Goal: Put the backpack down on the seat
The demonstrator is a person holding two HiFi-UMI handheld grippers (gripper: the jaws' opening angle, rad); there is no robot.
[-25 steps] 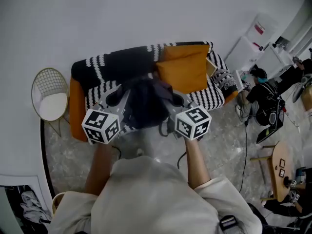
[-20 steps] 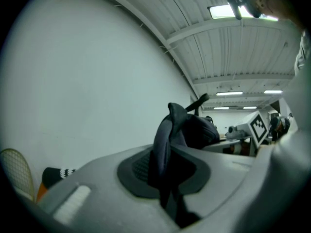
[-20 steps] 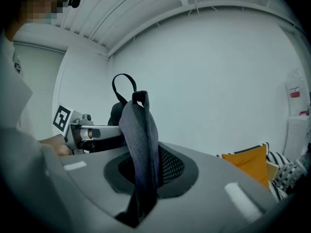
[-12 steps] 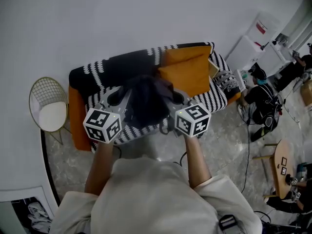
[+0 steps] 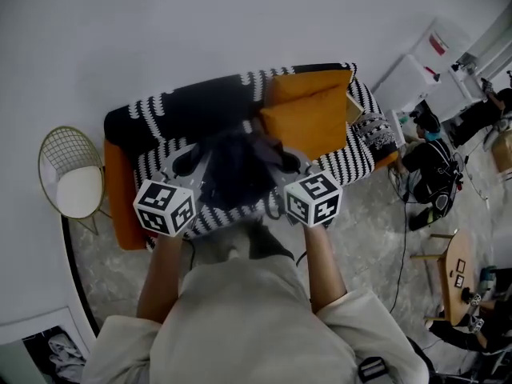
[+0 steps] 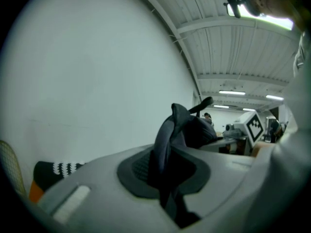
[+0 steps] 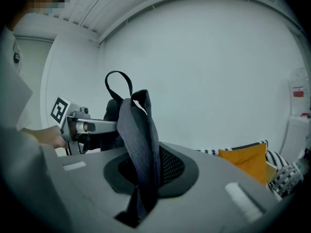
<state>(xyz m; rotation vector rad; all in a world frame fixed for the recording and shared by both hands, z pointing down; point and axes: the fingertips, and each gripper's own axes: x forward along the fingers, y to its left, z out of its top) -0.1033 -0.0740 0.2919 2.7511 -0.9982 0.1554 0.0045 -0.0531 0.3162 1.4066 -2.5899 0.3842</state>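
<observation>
**Inspector:** Step in hand?

**Assessor:** Carrying. The left hand-held gripper is clamping one strap, and the right hand-held gripper is clamping the other. The backpack is hanging between them over the striped seat.

**Inspector:** Next?

**Assessor:** I judge both should be lowering together, then releasing.

**Inspector:** Views?

**Assessor:** Only the head view is showing the seat beneath. The gripper views are showing the clamps.
</observation>
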